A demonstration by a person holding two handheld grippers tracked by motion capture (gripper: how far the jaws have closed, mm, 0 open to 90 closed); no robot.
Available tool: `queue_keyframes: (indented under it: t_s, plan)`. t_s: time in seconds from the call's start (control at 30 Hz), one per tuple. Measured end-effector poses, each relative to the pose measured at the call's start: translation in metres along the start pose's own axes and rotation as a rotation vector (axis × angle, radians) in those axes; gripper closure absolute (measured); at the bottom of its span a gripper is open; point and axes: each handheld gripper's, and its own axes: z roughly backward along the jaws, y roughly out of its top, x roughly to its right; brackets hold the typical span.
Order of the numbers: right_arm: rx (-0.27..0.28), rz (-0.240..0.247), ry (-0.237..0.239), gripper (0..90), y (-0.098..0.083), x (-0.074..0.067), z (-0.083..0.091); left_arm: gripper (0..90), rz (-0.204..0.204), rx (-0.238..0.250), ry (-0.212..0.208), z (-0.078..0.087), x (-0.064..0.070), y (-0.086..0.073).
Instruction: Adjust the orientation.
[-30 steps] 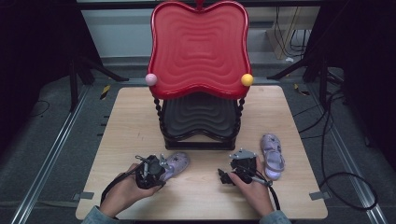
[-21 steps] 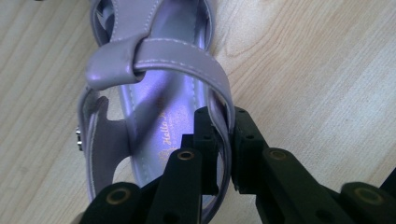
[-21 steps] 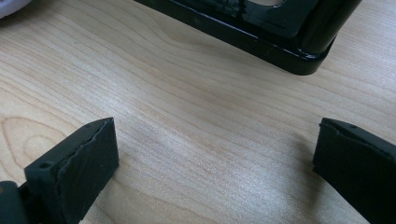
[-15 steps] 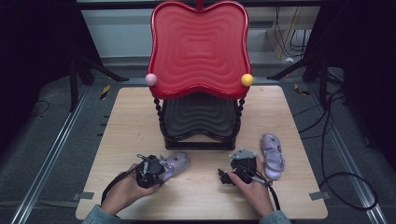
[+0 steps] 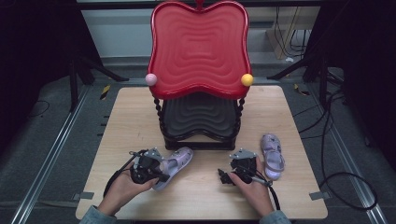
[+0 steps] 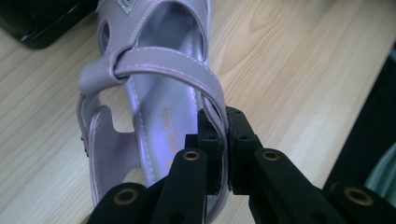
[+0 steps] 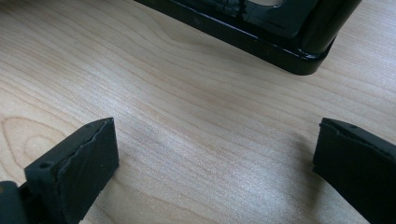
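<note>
A lilac sandal (image 5: 176, 162) lies on the wooden table (image 5: 126, 126), in front of the rack and left of centre. My left gripper (image 5: 160, 171) is shut on it. In the left gripper view the two black jaws pinch the sandal's (image 6: 154, 98) side strap (image 6: 164, 65) at my left gripper (image 6: 223, 125). A second lilac sandal (image 5: 272, 150) lies at the right. Just left of it, my right gripper (image 5: 240, 158) rests low over the table. In the right gripper view my right gripper (image 7: 215, 154) stands open over bare wood, with nothing between its fingers (image 7: 79, 158).
A two-tier rack stands mid-table: a red wavy upper tray (image 5: 198, 46) over a black lower tray (image 5: 201, 116), with a pink ball (image 5: 151, 79) and a yellow ball (image 5: 246, 79) on its posts. Its black base (image 7: 289, 51) lies just ahead of the right gripper. Cables trail on the floor.
</note>
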Motion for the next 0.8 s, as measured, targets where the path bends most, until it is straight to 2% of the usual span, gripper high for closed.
queue_keyframes:
  t_s: [0.03, 0.13, 0.27, 0.8]
  plan:
    - [0.0, 0.0, 0.0, 0.5, 0.0, 0.0, 0.0, 86.1, 0.0, 0.0, 0.0, 0.0, 0.0, 0.0]
    - [0.0, 0.0, 0.0, 0.5, 0.0, 0.0, 0.0, 86.1, -0.012, 0.048, 0.012, -0.001, 0.004, 0.004]
    - [0.0, 0.001, 0.0, 0.5, 0.0, 0.0, 0.0, 86.1, -0.004, 0.112, 0.012, -0.002, 0.01, 0.011]
    - [0.0, 0.001, -0.001, 0.5, 0.0, 0.0, 0.0, 86.2, 0.001, 0.192, -0.004, -0.007, 0.026, 0.029]
